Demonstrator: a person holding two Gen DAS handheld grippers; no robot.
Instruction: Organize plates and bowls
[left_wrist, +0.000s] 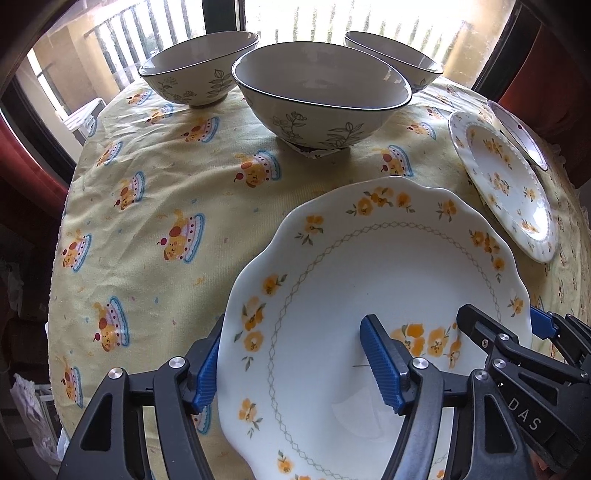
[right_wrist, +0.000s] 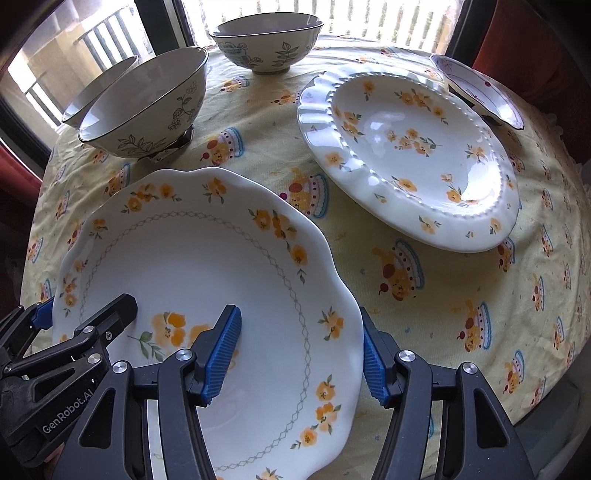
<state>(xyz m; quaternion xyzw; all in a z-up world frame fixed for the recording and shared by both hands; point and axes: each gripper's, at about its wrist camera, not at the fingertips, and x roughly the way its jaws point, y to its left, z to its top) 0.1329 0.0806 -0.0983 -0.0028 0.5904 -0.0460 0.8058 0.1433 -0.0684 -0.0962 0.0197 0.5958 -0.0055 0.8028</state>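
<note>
A large scalloped white plate with orange flowers is held between both grippers, near the table's front. My left gripper straddles its left rim, one pad under, one pad on the plate's face. My right gripper straddles its right rim the same way. Each gripper shows in the other's view. A smaller beaded flower plate lies to the right. Three leaf-patterned bowls stand at the back.
A yellow tablecloth with cake prints covers the round table. A small dish with a dark rim sits at the far right edge. A window and railing lie behind the bowls. Red curtains hang at both sides.
</note>
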